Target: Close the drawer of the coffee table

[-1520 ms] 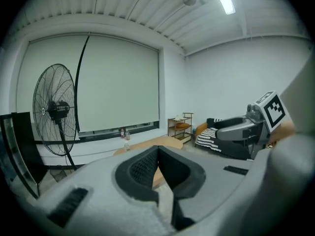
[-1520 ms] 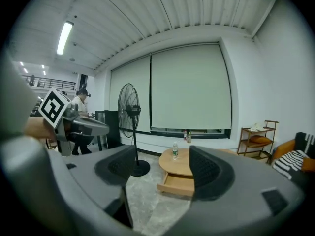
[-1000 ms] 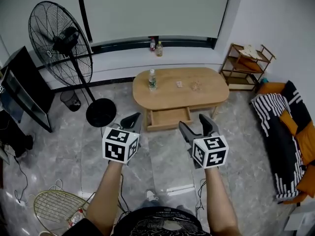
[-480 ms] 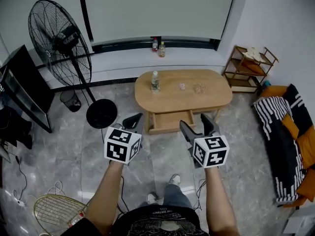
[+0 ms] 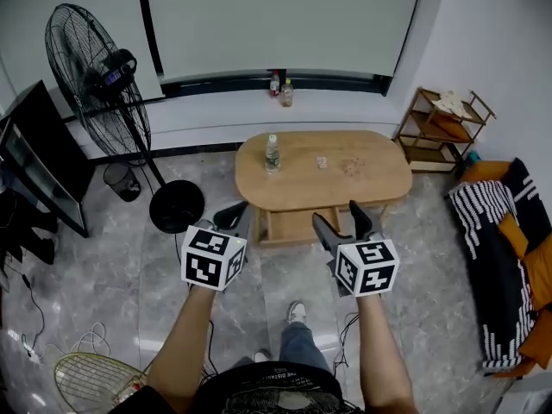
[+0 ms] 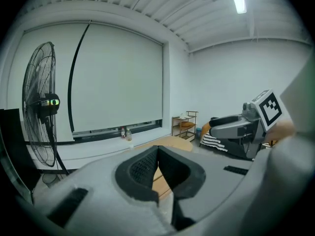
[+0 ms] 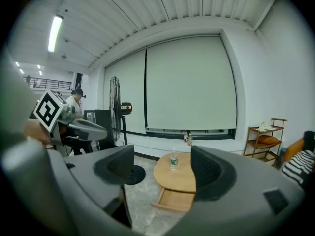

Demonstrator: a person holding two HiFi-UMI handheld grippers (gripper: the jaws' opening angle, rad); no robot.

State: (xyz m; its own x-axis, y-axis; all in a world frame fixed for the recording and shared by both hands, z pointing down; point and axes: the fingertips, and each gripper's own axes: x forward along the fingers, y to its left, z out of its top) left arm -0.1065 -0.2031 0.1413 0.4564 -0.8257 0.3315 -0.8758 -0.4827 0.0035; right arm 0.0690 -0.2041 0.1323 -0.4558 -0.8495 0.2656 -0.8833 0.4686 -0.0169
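My left gripper (image 6: 157, 154) had its dark ribbed pads (image 6: 140, 168) pressed together with nothing caught between them. The right gripper (image 7: 161, 162) held its own pads well apart, equally empty. Through that gap I looked straight at the shallow light-wood drawer (image 7: 174, 200). It stood pulled out from the front of the oval light-wood coffee table (image 5: 371, 175), its bare bottom showing. Both grippers pointed at the table's front and hung short of it, side by side and apart from each other. Neither touched the drawer or the table. Compared with a second ago, the table sat larger and closer under me. The drawer front had slid in behind the gripper tips in the head view, and a pale shoe (image 5: 296, 311) had stepped out below, on the near side of the table. I took that to mean I was walking the rig in and the approach was nearly finished, while the push itself had not begun. A clear plastic water bottle (image 5: 272, 152) stood on the table toward its left end. A tall black pedestal fan (image 5: 95, 67) stood off the table's left side, clear of my path.
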